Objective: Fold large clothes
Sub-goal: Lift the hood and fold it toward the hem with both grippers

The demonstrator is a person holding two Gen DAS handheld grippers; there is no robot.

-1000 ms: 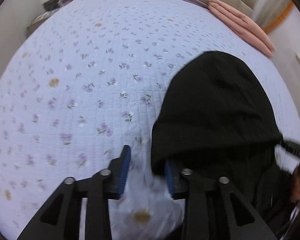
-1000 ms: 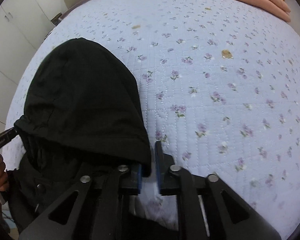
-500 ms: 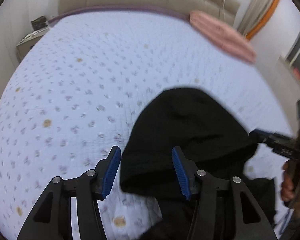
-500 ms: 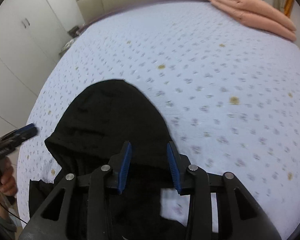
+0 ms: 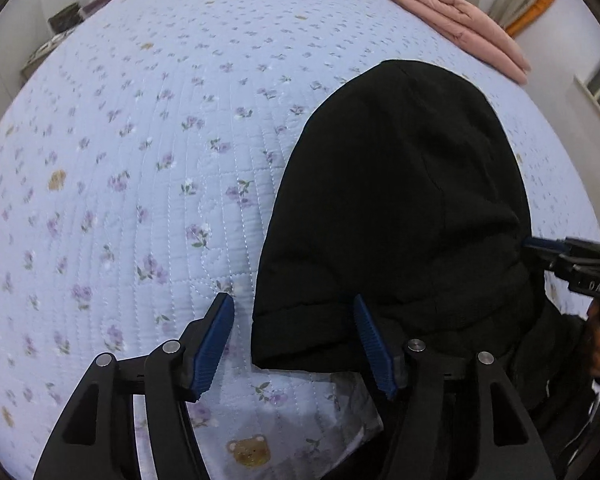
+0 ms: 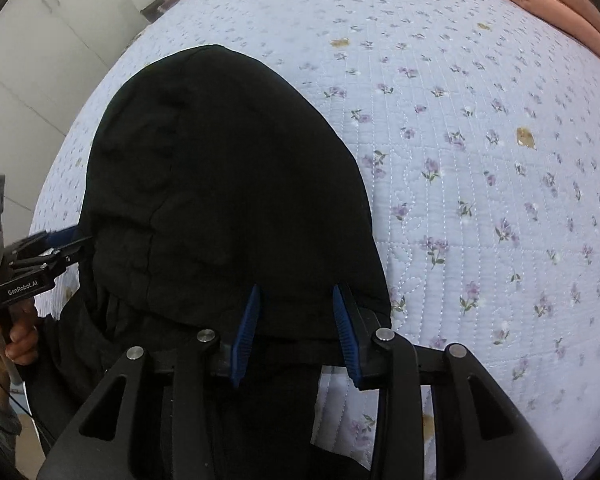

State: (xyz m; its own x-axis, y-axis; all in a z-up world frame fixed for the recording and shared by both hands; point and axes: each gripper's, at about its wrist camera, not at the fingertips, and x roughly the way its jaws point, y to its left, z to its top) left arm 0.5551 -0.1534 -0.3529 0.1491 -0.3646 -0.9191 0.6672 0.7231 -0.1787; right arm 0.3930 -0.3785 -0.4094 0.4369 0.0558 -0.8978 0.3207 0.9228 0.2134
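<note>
A black hooded garment (image 5: 400, 208) lies on the pale blue floral bed cover (image 5: 140, 140), its hood spread flat and its body hanging over the near edge. It also shows in the right wrist view (image 6: 220, 184). My left gripper (image 5: 296, 340) is open, its blue pads straddling the hood's left lower corner. My right gripper (image 6: 296, 328) is open over the hood's right lower edge. Each gripper appears at the side of the other's view.
A folded pink blanket (image 5: 456, 24) lies at the bed's far right corner and shows in the right wrist view (image 6: 540, 4). White cupboards (image 6: 40, 40) stand to the left. The cover (image 6: 480, 160) stretches wide beyond the hood.
Both grippers have opened and let go of the hood's lower corners. The hood now lies flat on the bed, and both grippers hover at its edge.
</note>
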